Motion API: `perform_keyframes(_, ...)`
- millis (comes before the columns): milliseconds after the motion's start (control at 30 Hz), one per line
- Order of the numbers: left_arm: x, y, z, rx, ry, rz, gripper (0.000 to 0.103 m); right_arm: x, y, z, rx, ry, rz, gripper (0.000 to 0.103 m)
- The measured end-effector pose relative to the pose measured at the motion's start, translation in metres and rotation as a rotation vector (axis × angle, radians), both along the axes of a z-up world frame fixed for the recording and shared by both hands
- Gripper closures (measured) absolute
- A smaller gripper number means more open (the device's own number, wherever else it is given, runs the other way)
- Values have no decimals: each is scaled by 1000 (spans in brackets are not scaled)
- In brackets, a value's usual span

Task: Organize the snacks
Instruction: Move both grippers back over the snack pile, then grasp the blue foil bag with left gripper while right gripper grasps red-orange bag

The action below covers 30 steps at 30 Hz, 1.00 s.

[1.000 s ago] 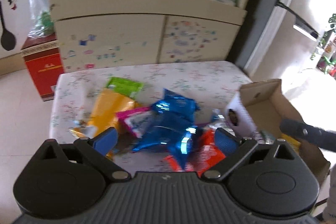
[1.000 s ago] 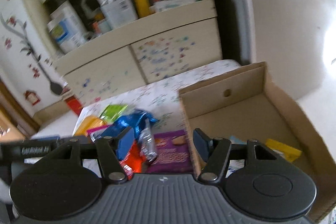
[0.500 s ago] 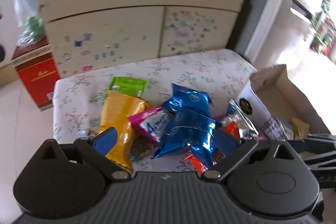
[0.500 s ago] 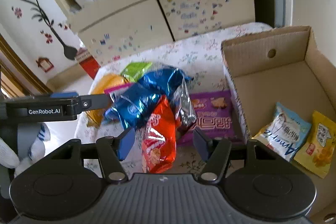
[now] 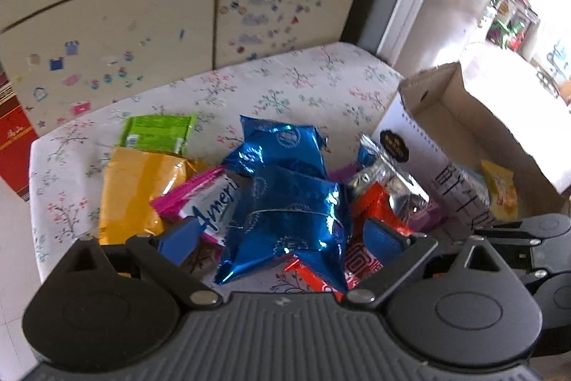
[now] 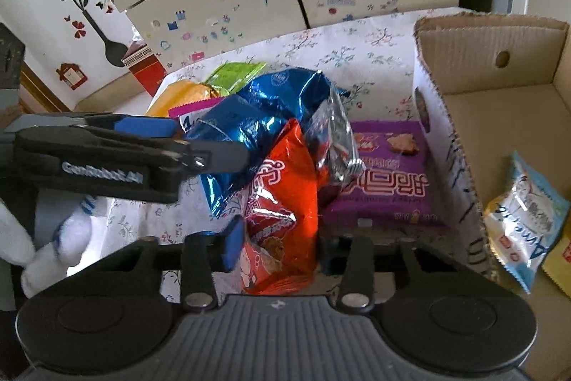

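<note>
Roughly, progress: early, judging by two packets boxed against a whole heap outside.

Table: the floral-cloth table [image 5: 292,84] carries the heap at its near middle and the box at its right edge.

Cardboard box: the cardboard box [image 6: 499,99] stands open at the right, and only the right wrist view looks fully inside it.

Boxed so far: a pale blue packet [image 6: 524,216] lies on the box floor at its near side, with a yellow packet [image 6: 560,259] just beside it to the right.

Left outside: an orange bag [image 5: 137,191] at the left, two blue foil bags [image 5: 289,202] in the middle, a purple biscuit pack [image 6: 385,174] against the box's outer wall, a red bag [image 6: 285,199], a silver pouch [image 6: 333,138], a pink packet [image 5: 210,199] and a green packet [image 5: 157,133] at the far left.

Left gripper: the left gripper [image 5: 282,238] has its jaws wide apart, astride the near blue foil bag, gripping nothing.

Right gripper: the right gripper [image 6: 282,247] has its jaws apart on either side of the red bag's lower end, not yet pressed on it as far as can be judged.

Left view only: the orange bag's full length and the green packet lying flat.

Right view only: the purple pack's face, the box floor, and a white-gloved hand [image 6: 39,249] at the near left.
</note>
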<state>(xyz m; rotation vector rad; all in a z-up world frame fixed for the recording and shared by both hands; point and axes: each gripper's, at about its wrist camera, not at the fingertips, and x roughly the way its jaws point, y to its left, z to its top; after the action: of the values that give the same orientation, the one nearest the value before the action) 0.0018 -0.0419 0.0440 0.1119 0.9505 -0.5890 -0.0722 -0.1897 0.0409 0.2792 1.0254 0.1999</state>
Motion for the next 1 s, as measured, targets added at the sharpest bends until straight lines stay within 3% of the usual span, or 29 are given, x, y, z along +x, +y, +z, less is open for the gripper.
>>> perform_keyframes(200, 4, 0, -14, 15, 32, -3, 24, -3, -2, 0, 19, -1, 20, 67)
perform_keyframes(367, -5, 4, -14, 27, 35, -13, 30, -9, -4, 3, 28, -4, 45, 68)
perform_keyframes(767, -27, 21, -24, 109, 39, -52, 31, -12, -4, 7, 24, -14, 61, 69)
perform_keyframes(1000, -30, 20, -30, 143, 27, -50, 27, -5, -3, -2, 56, 33, 11, 65)
